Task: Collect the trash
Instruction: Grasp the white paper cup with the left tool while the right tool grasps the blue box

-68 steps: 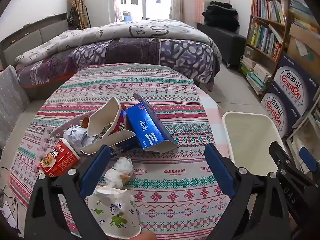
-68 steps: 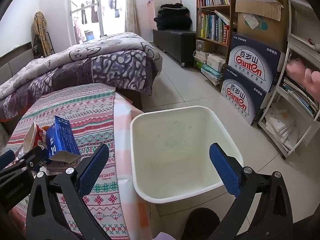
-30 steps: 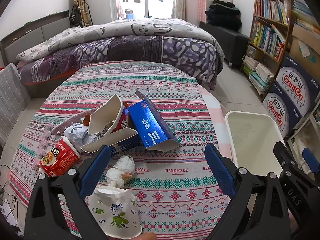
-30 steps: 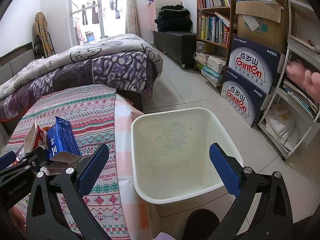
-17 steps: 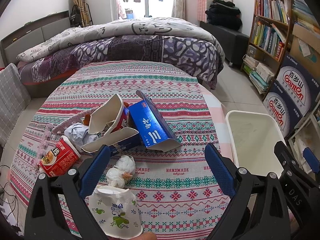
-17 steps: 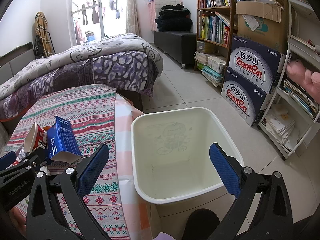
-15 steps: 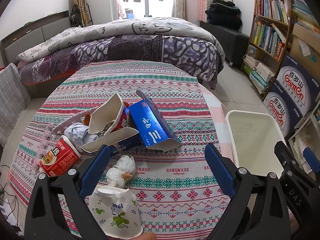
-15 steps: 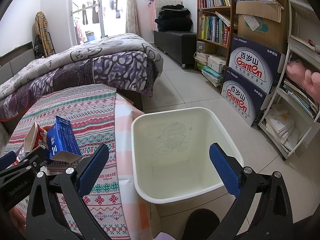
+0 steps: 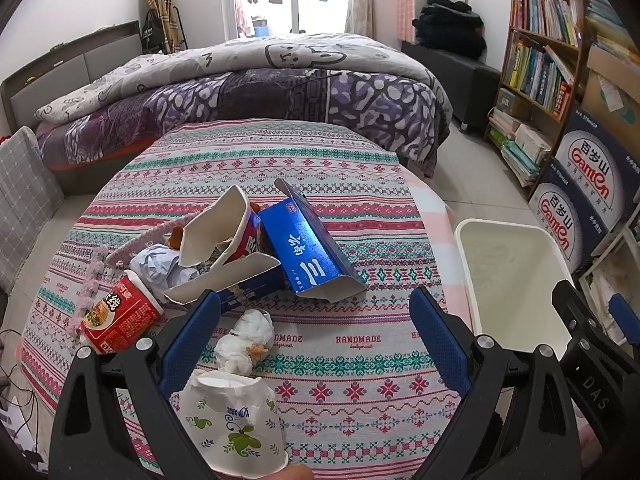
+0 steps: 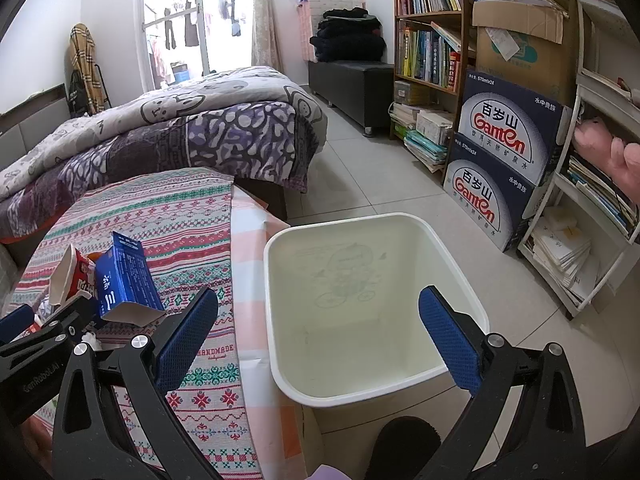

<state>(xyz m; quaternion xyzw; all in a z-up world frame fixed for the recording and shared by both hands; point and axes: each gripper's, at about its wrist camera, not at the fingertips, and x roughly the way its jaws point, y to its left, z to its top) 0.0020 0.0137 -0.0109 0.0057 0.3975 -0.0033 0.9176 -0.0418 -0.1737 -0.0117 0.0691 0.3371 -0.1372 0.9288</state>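
Note:
Trash lies on the round patterned table point(image 9: 360, 360): a blue carton point(image 9: 310, 256), a torn white and red cup point(image 9: 218, 232), a red noodle cup point(image 9: 120, 316), crumpled tissue point(image 9: 244, 340) and a white paper cup with green leaves point(image 9: 232, 420) at the near edge. My left gripper point(image 9: 316, 328) is open and empty above the table's near side. A white bin point(image 10: 360, 300) stands on the floor right of the table and looks empty. My right gripper point(image 10: 320, 328) is open and empty above the bin. The blue carton point(image 10: 124, 284) also shows in the right wrist view.
A bed with a purple quilt point(image 9: 260, 80) stands behind the table. Bookshelves point(image 10: 432, 40) and stacked water boxes point(image 10: 504, 152) line the right wall. A black bench point(image 10: 352, 76) stands at the back. Tiled floor point(image 10: 380, 184) lies between bed and shelves.
None apart from a slight shift of both views; both grippers stay open and nothing on the table has moved.

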